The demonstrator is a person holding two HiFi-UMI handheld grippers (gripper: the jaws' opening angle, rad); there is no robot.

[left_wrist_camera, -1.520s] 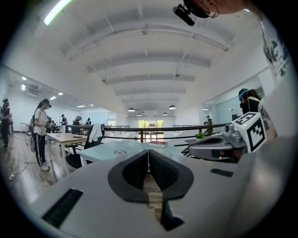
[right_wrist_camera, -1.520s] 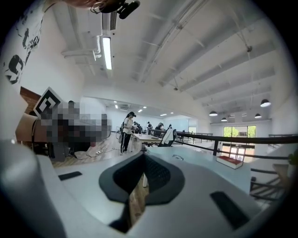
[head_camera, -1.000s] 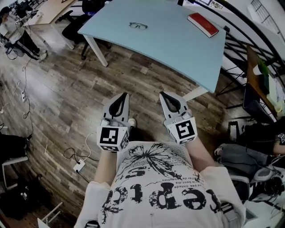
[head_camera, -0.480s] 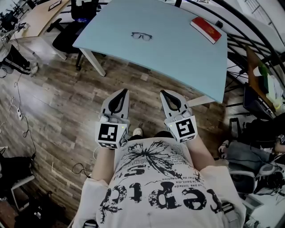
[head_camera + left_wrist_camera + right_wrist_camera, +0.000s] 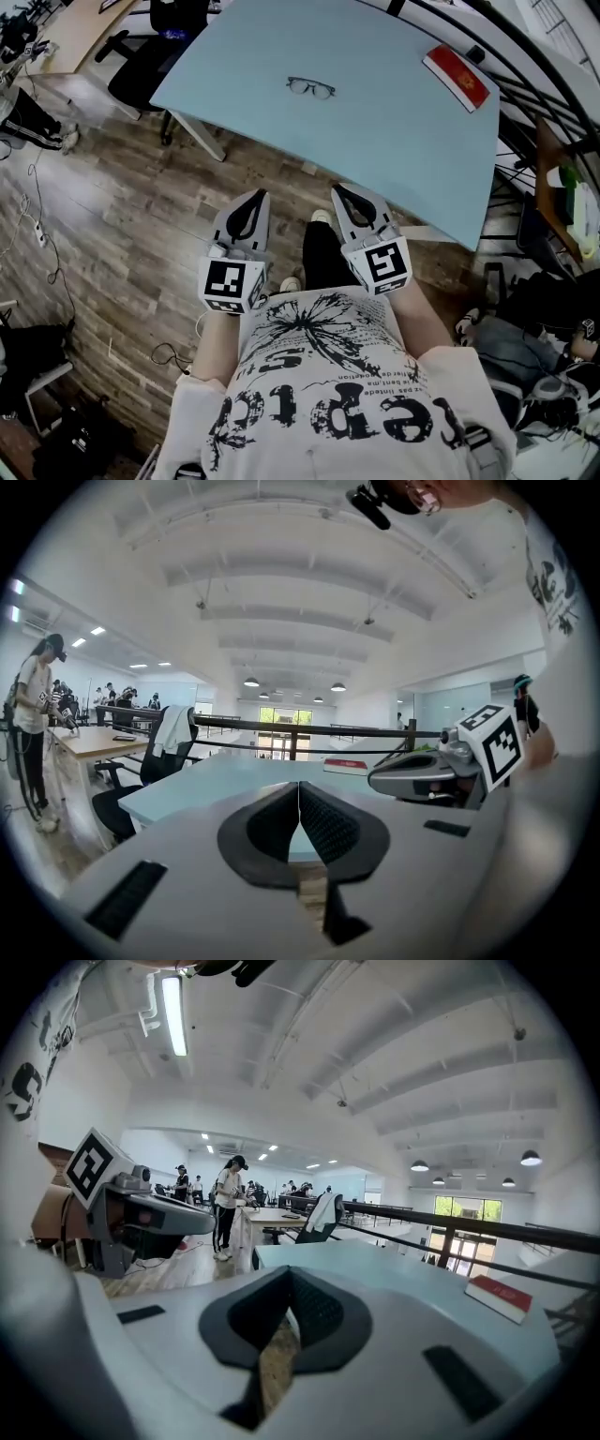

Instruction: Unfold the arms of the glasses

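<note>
A pair of dark-framed glasses (image 5: 310, 88) lies on the pale blue table (image 5: 375, 131), toward its far side. Both grippers hover over the wooden floor, short of the table's near edge. My left gripper (image 5: 260, 195) is shut and empty, and my right gripper (image 5: 338, 191) is shut and empty too, just at the table's edge. In the left gripper view the left gripper (image 5: 299, 787) points at the table (image 5: 216, 785), with the right gripper's body (image 5: 441, 771) beside it. In the right gripper view the right gripper (image 5: 288, 1274) faces the table (image 5: 394, 1274). The glasses do not show in either gripper view.
A red book (image 5: 457, 75) lies at the table's far right corner. A black office chair (image 5: 150, 66) stands left of the table. Cables and a power strip (image 5: 173, 354) lie on the floor at left. Railings and another desk (image 5: 562, 178) are at right. People stand far left.
The person has walked toward the table with both grippers held out. The table and the glasses are nearer and lower in the head view. Both grippers stay shut.
</note>
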